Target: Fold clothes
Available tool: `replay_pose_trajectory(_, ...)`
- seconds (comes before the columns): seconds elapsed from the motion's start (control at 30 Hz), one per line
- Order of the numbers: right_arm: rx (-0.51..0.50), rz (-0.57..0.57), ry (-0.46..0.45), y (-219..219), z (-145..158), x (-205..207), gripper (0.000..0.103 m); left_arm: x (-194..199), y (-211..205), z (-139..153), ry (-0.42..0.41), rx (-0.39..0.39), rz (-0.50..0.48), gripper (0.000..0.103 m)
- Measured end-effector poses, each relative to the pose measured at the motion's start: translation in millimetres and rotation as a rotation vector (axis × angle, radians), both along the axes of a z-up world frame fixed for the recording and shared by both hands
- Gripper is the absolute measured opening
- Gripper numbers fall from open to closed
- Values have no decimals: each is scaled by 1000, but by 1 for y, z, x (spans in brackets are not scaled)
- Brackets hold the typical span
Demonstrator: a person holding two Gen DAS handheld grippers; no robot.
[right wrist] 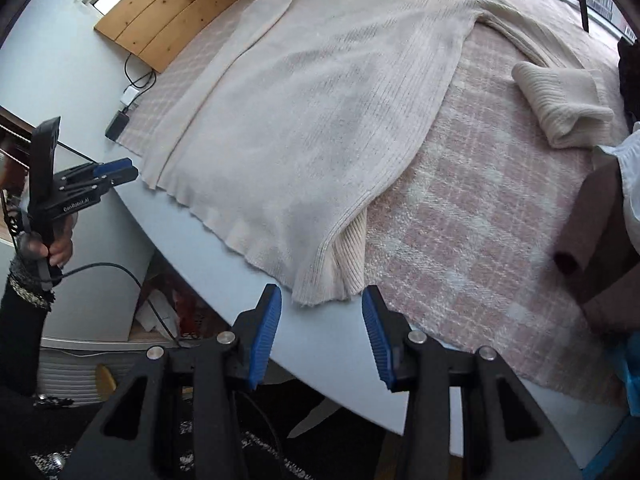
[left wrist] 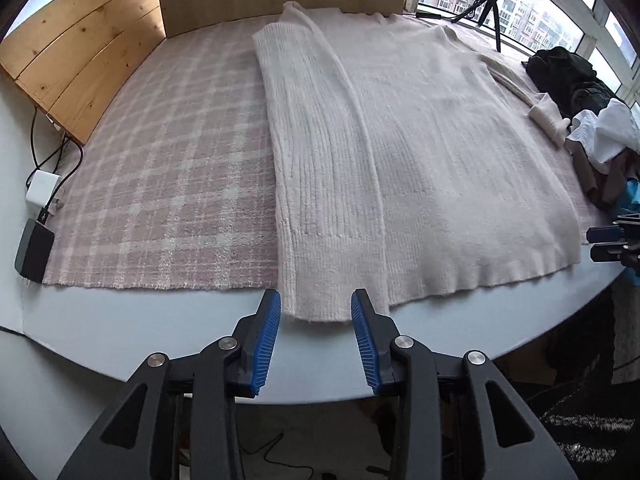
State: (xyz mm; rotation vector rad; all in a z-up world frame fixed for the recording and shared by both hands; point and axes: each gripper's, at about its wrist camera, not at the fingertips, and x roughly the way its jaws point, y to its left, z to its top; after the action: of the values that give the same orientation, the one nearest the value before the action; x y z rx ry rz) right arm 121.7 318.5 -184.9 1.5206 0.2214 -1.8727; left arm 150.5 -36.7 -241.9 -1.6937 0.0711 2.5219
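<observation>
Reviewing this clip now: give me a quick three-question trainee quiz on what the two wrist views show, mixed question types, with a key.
1. True or false: the left hand-held gripper is clamped on the cream sweater.
2. Multiple choice: what lies directly under the sweater? A) bare wood B) a pink plaid blanket C) a blue towel
3. Fill in: the right hand-held gripper faces the sweater's near ____ corner, at the table edge.

Key
1. False: its fingers are apart, just short of the folded sleeve's end.
2. B
3. Hem: the jaws stand open on either side of it, not closed.
</observation>
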Motion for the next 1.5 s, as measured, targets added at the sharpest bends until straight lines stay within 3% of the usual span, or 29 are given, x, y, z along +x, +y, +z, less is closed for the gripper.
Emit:
replay_pose_trajectory(0.17, -13, -25, 6, 6, -5, -6, 42, -9, -10, -15, -19, 72, -1, 35)
replay_pose_trajectory(0.27, -8, -26, 12, -1, -9, -6, 42, -8, -6, -17, -16, 92, -28, 26)
replay_pose_trajectory(0.33, 2, -12, 28, -7, -9, -2, 41, -7, -2, -16, -9, 92, -53, 11)
replay_pose_trajectory(0.37, 9, -1, 39, -11, -9, 0, 41, -7, -2, -15, -8, 90, -53, 11)
replay_pose_trajectory(0.43, 42, 33, 72, -19, -11, 5, 34, -7, -2, -13, -6, 87, -49, 10)
replay_pose_trajectory(0.5, 70, 50, 75, -25, -16, 5, 7, -7, -6, -8, 3, 95, -39, 9)
replay_pose_trajectory(0.57, 52, 36, 38, -25, -16, 0, 4, -7, -13, 2, 18, 102, -24, 9)
replay_pose_trajectory(0.63, -56, -7, -87, -16, -8, -10, 4, -5, -23, 20, 50, 114, -7, 9)
replay_pose_trajectory(0.73, -414, -123, -355, 14, 19, -30, 4, 0, -34, 50, 111, 118, 0, 9)
replay_pose_trajectory(0.8, -611, -195, -458, 36, 30, -42, 4, 2, -37, 61, 137, 107, -5, 9)
replay_pose_trajectory(0.87, -653, -253, -488, 45, 19, -47, 4, 3, -35, 58, 136, 83, -21, 9)
replay_pose_trajectory(0.9, -622, -281, -499, 46, 6, -47, 4, 1, -33, 48, 115, 63, -23, 9)
replay_pose_trajectory(1.0, -386, -331, -532, 29, -46, -35, 4, -2, -21, 13, 46, -2, -41, 9)
replay_pose_trajectory(1.07, -307, -320, -511, 20, -61, -24, 5, -2, -13, -5, 17, -40, -56, 9)
replay_pose_trajectory(1.23, -317, -272, -383, 13, -30, -21, 6, -4, -18, -6, 25, -11, -45, 9)
replay_pose_trajectory(1.27, -295, -259, -340, 9, -25, -21, 12, -5, -20, -5, 25, -3, -42, 10)
replay_pose_trajectory(1.3, -270, -249, -312, 5, -23, -21, 26, -5, -21, -5, 25, 6, -38, 11)
replay_pose_trajectory(1.37, -228, -239, -281, -3, -25, -24, 36, -6, -24, -5, 25, 23, -31, 16)
replay_pose_trajectory(1.5, -184, -233, -271, -13, -38, -25, 36, -9, -29, -4, 25, 58, -17, 20)
